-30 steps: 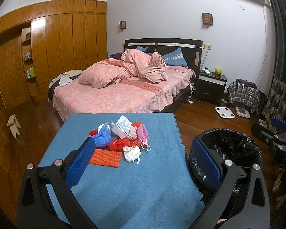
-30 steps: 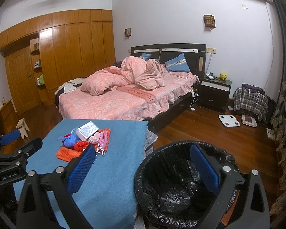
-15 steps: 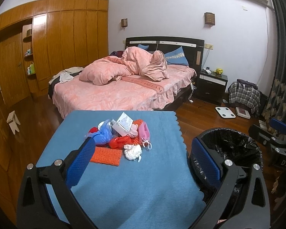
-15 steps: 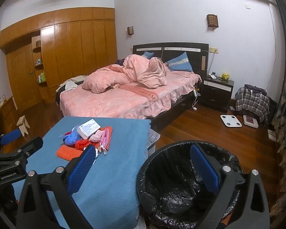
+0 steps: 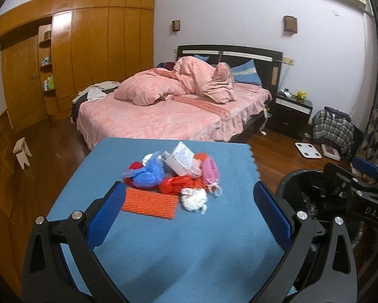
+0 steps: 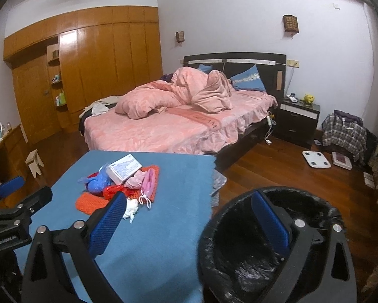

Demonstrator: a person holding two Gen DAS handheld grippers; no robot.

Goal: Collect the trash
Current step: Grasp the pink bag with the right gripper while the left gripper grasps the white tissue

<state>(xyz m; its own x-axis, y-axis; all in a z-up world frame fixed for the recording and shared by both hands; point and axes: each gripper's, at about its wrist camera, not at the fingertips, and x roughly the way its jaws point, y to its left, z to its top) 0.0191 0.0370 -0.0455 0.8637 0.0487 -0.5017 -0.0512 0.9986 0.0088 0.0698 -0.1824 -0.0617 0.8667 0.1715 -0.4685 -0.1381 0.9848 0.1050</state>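
A pile of trash (image 5: 175,174) lies on the blue-covered table (image 5: 163,240): a white box (image 5: 180,160), blue plastic bag (image 5: 148,174), red plastic bag (image 5: 173,185), pink mask (image 5: 210,171), white crumpled tissue (image 5: 194,199) and orange mesh pad (image 5: 149,203). My left gripper (image 5: 189,205) is open and empty, just short of the pile. My right gripper (image 6: 189,214) is open and empty, over the table's right edge and the rim of the black-lined trash bin (image 6: 242,260). The pile (image 6: 123,181) lies ahead to its left. The bin (image 5: 305,192) stands right of the table.
A pink bed (image 5: 163,111) stands behind the table. A dark nightstand (image 5: 291,113), white scale (image 5: 307,150) and plaid bag (image 5: 332,128) are on the wooden floor at right. A small stool (image 5: 22,149) and wooden wardrobe (image 5: 87,58) are at left.
Both grippers have moved to the left and a little toward the pile. The left gripper now frames the trash. Both stay open and empty.
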